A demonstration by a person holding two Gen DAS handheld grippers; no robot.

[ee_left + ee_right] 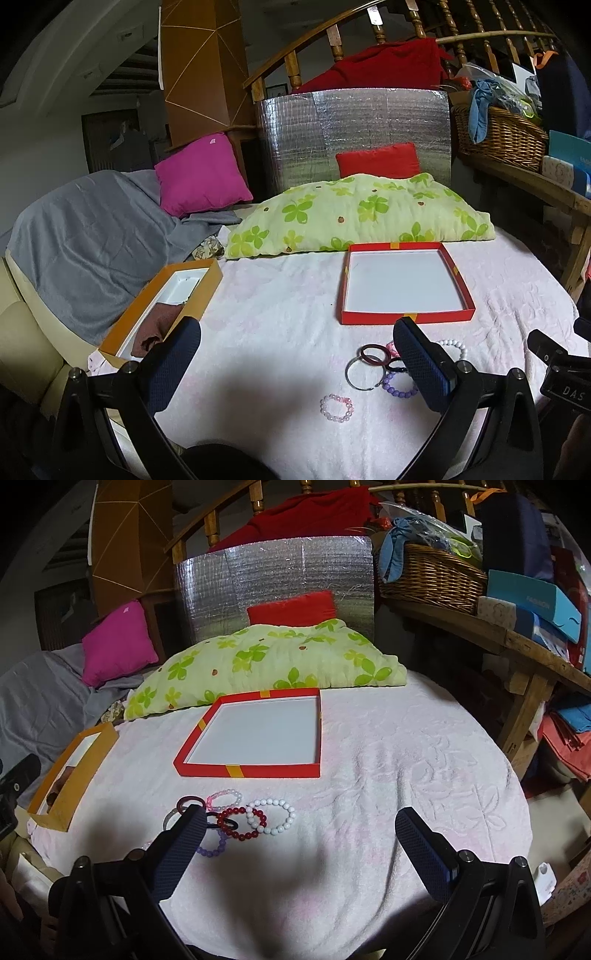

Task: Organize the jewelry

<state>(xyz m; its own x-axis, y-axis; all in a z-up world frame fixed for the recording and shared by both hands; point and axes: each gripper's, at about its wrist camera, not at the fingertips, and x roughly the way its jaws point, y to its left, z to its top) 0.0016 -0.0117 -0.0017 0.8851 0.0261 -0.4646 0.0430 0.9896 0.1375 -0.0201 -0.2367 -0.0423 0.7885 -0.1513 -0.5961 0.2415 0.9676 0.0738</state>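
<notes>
Pink bead bracelet [337, 407] lies between the spread left gripper [297, 349] fingers.

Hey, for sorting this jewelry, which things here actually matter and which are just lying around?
Part of the job:
- red tray, nothing in it
- white bead bracelet
- dark red bead bracelet
- purple bead bracelet
- pink bead bracelet
- silver bangle
- orange box

Just lying about:
- green floral pillow
- magenta cushion
- wicker basket
- grey blanket

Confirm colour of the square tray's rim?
Red, with yellow-orange tape patches; the inside is white. The square tray shows best in the right wrist view.
</notes>
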